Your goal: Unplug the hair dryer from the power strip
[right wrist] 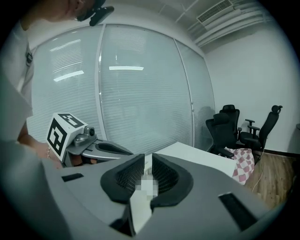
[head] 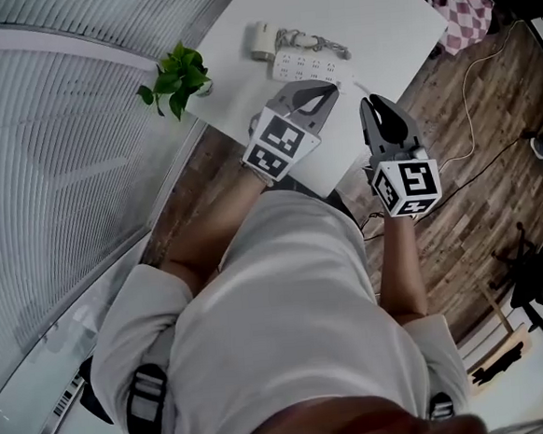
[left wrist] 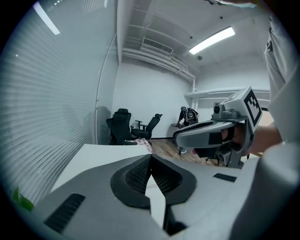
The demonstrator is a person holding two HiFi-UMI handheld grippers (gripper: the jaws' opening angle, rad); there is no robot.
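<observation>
White table (head: 382, 15) holds power strip (head: 308, 65); left tool (left wrist: 150, 157) closed (empty), right tool (right wrist: 147, 159) slightly parted, empty.

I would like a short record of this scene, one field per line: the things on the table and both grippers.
table: white
power strip: white, on the table
hair dryer: cream, beside the power strip; plug too small to tell
plant: at the table's left edge
left gripper: jaws together, empty
right gripper: jaws slightly apart, empty
</observation>
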